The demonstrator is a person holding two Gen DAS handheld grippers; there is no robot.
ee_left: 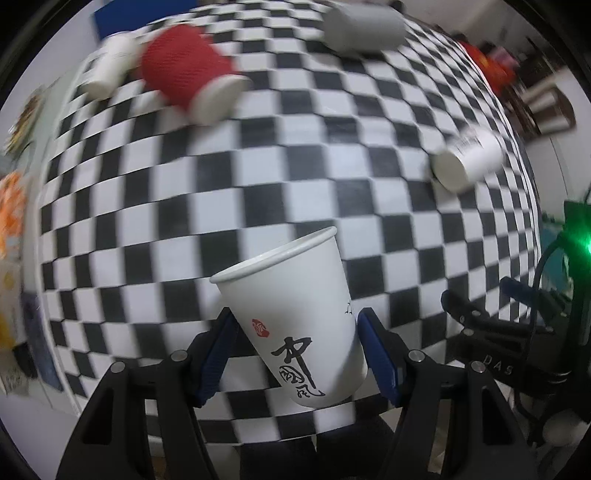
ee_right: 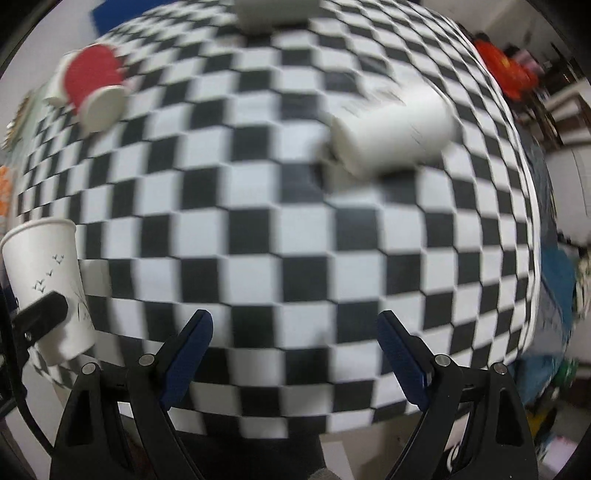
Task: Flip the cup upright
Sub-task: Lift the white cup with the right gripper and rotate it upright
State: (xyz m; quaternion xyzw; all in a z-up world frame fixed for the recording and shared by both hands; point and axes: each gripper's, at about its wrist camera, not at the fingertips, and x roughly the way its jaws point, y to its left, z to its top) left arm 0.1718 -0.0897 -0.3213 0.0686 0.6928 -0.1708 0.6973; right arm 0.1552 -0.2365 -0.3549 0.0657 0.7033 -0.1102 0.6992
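Observation:
My left gripper (ee_left: 295, 325) is shut on a white paper cup with black calligraphy (ee_left: 295, 321). The cup is mouth up, tilted a little left, held above the checkered tablecloth (ee_left: 258, 184). The same cup shows at the left edge of the right wrist view (ee_right: 48, 280), with a black finger (ee_right: 40, 314) across it. My right gripper (ee_right: 295, 325) is open and empty over the cloth. A white cup (ee_right: 391, 129) lies on its side ahead of it, and also shows in the left wrist view (ee_left: 467, 157).
A red cup (ee_left: 188, 74) lies on its side at the far left, with a white cup (ee_left: 109, 68) behind it. A grey cup (ee_left: 364, 27) lies at the far edge. The table's right edge (ee_right: 532, 229) drops to clutter.

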